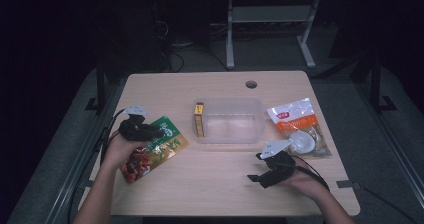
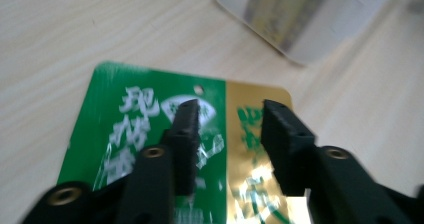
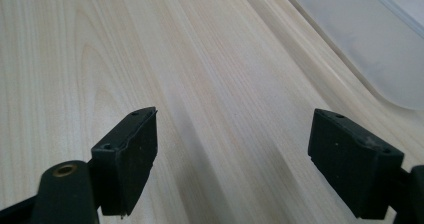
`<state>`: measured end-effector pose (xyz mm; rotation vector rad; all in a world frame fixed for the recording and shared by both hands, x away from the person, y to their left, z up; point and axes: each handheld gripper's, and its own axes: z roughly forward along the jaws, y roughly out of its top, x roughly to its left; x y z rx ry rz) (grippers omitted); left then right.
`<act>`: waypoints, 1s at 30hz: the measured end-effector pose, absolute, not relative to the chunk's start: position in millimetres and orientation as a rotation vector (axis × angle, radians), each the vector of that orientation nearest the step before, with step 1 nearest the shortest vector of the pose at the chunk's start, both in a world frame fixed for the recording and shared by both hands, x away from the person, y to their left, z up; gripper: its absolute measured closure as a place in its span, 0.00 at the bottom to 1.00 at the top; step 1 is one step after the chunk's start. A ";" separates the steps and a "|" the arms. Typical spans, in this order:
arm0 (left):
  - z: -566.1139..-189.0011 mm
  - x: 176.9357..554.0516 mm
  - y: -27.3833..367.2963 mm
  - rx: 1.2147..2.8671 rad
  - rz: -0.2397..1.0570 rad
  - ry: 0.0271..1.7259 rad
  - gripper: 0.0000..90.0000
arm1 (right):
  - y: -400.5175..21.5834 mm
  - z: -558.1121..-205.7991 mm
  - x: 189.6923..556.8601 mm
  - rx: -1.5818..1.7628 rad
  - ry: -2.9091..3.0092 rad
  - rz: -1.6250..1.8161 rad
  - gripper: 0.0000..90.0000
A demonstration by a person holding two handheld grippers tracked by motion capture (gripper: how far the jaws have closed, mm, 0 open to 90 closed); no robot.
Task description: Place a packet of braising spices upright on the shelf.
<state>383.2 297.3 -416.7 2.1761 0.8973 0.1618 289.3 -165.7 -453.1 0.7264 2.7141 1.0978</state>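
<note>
A green and gold snack packet [image 1: 167, 143] lies on the wooden table [image 1: 220, 179] at the left, its red end toward the person. My left gripper [image 1: 158, 132] stands open just over the packet's top end. In the left gripper view the jaws of the left gripper [image 2: 230, 106] sit apart above the printed packet [image 2: 125, 119], near its hang hole. My right gripper [image 1: 254, 167] is open near the table's front right, pointing left. In the right gripper view the right gripper [image 3: 232, 124] holds nothing and has bare wood beneath it.
A clear plastic container [image 1: 235, 102] stands mid-table with a yellow box [image 1: 199, 119] upright at its left end; container corners [image 2: 310, 49] [image 3: 370, 39] appear in both gripper views. An orange and white food packet [image 1: 295, 121] lies at the right. A cable hole [image 1: 251, 84] sits near the far edge.
</note>
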 end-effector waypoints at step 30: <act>-453.9 382.9 357.9 2.279 0.288 0.964 0.14 | -162.7 -455.3 288.0 0.680 2.755 1.093 0.21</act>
